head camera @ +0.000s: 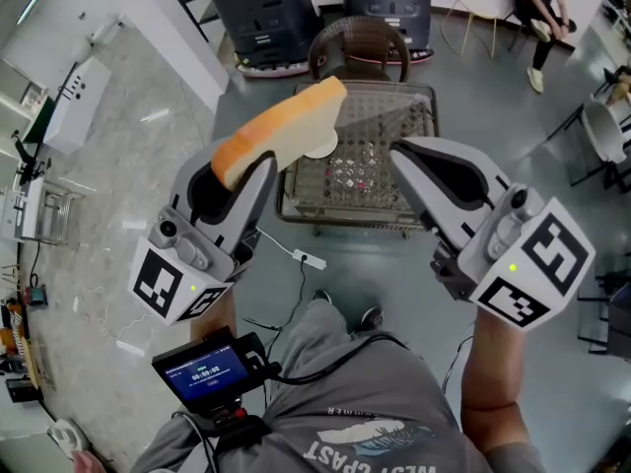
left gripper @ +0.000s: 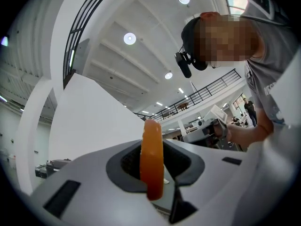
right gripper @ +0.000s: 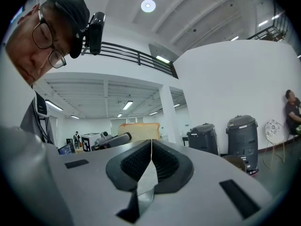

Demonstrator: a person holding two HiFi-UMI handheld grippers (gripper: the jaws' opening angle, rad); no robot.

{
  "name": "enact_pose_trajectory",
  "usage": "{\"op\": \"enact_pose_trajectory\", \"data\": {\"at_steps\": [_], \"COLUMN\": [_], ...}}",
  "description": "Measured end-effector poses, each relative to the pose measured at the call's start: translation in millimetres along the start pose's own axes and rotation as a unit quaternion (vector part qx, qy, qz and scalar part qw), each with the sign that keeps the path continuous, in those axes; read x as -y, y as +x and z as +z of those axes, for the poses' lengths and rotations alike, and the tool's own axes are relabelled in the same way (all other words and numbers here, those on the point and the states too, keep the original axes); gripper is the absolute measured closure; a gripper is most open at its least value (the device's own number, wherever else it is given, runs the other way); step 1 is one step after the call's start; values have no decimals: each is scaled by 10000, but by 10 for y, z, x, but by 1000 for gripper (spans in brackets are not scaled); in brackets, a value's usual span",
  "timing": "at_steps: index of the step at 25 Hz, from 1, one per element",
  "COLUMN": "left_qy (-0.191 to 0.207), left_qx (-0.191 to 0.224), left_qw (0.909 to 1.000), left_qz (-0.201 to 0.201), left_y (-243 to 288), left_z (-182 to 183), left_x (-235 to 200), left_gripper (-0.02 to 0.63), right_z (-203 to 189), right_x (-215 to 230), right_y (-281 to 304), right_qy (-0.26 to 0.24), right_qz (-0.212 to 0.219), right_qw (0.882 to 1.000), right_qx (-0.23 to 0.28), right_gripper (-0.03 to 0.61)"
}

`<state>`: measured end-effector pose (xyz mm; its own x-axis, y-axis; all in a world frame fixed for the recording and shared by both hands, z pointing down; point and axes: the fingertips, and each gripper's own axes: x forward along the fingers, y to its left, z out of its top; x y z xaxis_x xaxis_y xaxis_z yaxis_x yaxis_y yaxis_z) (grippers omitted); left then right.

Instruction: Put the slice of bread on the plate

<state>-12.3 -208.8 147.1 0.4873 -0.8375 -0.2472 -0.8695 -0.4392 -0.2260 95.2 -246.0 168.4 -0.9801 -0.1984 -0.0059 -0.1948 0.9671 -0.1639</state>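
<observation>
The task is sitting at its middle stage, by my reading. The bread (head camera: 281, 131) is already off whatever it lay on and is hanging in the air, while setting it down is not yet done. In the head view a white round edge, which I am taking to be the plate (head camera: 322, 149), is peeking out from under the slice at about 5 o'clock of its far end. It is lying on the mesh table (head camera: 394, 126), and the bread is covering most of it from sight. What is left is carrying the slice over the plate, lowering it flat and letting go.

The left gripper (head camera: 258, 170) is doing the holding. Its jaws are standing partly apart and pressing on the crust end from both sides. The slice is reaching out beyond them toward 1 o'clock in the head view. In the left gripper view the bread is showing edge-on, upright between the pads, an orange-brown strip running from 12 to 6 o'clock.

The right gripper (head camera: 402, 153) is hovering at 3 o'clock of the left one, well apart from the bread. In the right gripper view its jaws are meeting in a thin line with nothing between them, so it is closed and empty.
</observation>
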Motion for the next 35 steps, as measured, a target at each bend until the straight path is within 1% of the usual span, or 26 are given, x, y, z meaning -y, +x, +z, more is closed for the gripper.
{"op": "enact_pose_trajectory", "data": {"at_steps": [2, 5, 9, 11, 16, 22, 26, 31, 35], "left_qy": [2, -4, -23, -52, -50, -65, -68, -1, 111], "left_qx": [-53, -63, -62, -19, 26, -67, 18, -116, -397], "left_qw": [10000, 10000, 9999, 9998, 9995, 9994, 9996, 9997, 9991], "left_qz": [6, -36, -142, -182, -312, -325, -291, -194, -75], "left_y": [92, 124, 115, 137, 308, 294, 284, 283, 252], "left_z": [-60, -185, -374, -437, -433, -630, -738, -909, -1040], "left_x": [-79, -196, -349, -443, -907, -1377, -1638, -1871, -1884], "left_gripper": [517, 517, 517, 517, 517, 517, 517, 517, 517], "right_z": [-32, -130, -277, -285, -131, -121, -183, -265, -300], "right_x": [128, 263, 311, 370, 601, 757, 844, 956, 1005], "right_y": [55, 167, 327, 419, 826, 1292, 1549, 1798, 1844], "right_qy": [71, 116, 133, 105, 129, 144, 154, 202, 240], "right_qz": [17, -70, -184, -250, -388, -472, -524, -452, -322], "right_qw": [10000, 9999, 9997, 9996, 9991, 9985, 9980, 9980, 9983], "right_qx": [-24, -34, -68, -66, -134, -256, -313, -405, -416], "right_gripper": [571, 571, 571, 571, 571, 571, 571, 571, 571]}}
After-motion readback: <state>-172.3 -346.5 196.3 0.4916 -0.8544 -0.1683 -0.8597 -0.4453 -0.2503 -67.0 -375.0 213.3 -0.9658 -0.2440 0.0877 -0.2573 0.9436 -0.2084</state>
